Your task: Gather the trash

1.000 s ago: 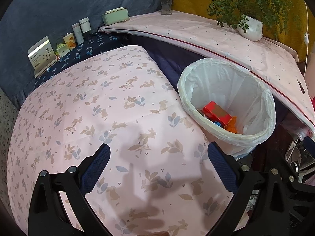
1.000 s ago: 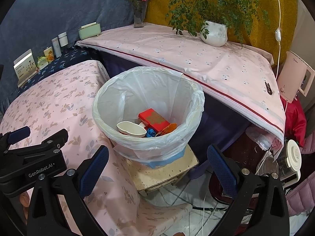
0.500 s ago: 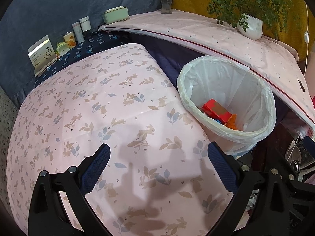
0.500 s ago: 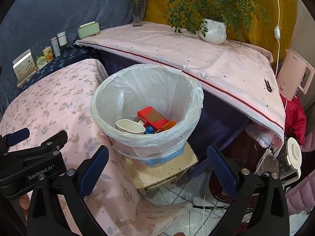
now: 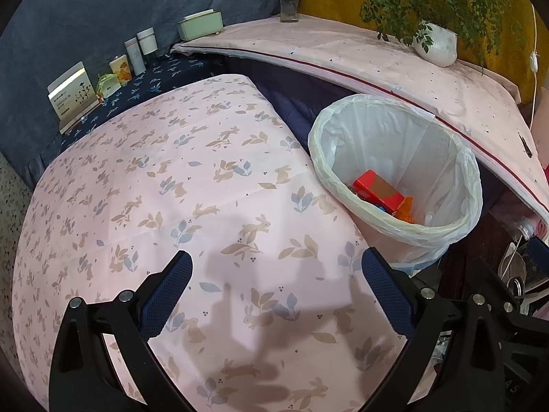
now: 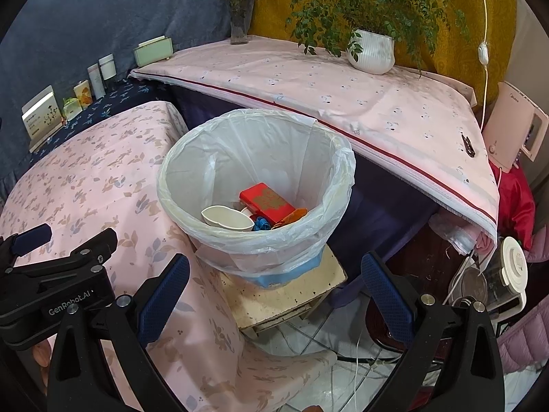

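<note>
Your left gripper (image 5: 274,292) has drifted back over the pink rabbit-print cloth (image 5: 206,185); both grippers gape, empty. Nearer the right gripper (image 6: 274,292), ahead, the white-lined bin (image 6: 343,171) holds the red box (image 6: 267,202).

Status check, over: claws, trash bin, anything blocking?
Left claw open, empty. Right claw open, empty. Lined bin holds red box and white bowl. Nothing blocking.

Thin glossy plastic bin liner (image 6: 274,151)

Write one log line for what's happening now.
left gripper: open, empty | right gripper: open, empty | bin: holds trash
</note>
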`<state>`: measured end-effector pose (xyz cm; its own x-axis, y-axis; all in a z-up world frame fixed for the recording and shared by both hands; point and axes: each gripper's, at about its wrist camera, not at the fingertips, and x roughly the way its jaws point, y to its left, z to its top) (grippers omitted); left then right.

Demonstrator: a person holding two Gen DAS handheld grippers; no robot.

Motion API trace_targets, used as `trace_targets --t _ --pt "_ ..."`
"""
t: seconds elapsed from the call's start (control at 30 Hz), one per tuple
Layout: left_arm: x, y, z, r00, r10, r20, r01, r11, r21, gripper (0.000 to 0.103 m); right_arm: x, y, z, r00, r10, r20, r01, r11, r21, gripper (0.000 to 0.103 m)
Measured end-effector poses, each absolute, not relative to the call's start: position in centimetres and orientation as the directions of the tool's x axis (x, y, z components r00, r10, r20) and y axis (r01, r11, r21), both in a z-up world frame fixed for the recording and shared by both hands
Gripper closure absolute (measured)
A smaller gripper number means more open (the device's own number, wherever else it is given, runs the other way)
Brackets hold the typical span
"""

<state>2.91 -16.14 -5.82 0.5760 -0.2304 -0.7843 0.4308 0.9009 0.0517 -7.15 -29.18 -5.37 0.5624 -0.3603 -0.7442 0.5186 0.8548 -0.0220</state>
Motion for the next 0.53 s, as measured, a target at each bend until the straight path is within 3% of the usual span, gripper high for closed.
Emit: trace_targets --t 0.53 --pt "3.02 -16.15 -5.88 0.583 -0.231 -0.779 0.437 0.898 0.061 0.008 -7.12 -29.11 -5.35 0.561 -0.360 -0.745 0.519 0.855 -0.023 0.006"
